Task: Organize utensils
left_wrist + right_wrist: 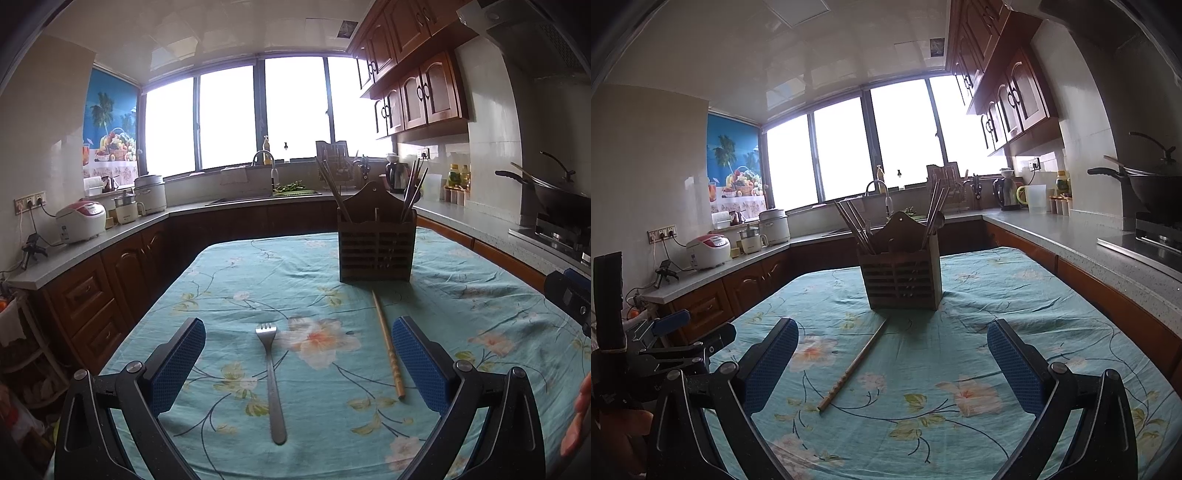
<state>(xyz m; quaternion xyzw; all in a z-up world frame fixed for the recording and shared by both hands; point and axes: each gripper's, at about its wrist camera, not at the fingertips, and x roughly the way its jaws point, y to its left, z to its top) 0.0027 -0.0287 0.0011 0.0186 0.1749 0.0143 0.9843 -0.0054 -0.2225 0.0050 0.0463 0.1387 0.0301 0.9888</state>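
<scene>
A: Tablecloth (229, 266), floral, teal, spread over the whole table. Next entry?

B: Utensil holder (376, 243), slatted wood, upright at twelve o'clock in both wrist views, already stocked with chopsticks in its outer compartments.

A: Loose stock?

B: Fork (271, 380), metal, flat on the cloth, tines toward twelve o'clock, lying between the fingers of the left gripper (298, 365). Chopstick (388, 345), single, wooden, just beside that gripper's right finger at two o'clock; its far tip nearly reaches the holder's base.

A: Gripper condition?

B: Left gripper: jaws spread wide, nothing held, poised low above the fork. Right gripper (893, 365): likewise wide and empty, level, aimed at the holder, chopstick (855, 365) at ten o'clock near its left finger.

A: Risks?

B: Likely these: a thin flat fork may slip from the pads, or the cloth may bunch under a closing pinch. Crowding arms could nudge the chopstick.
</scene>
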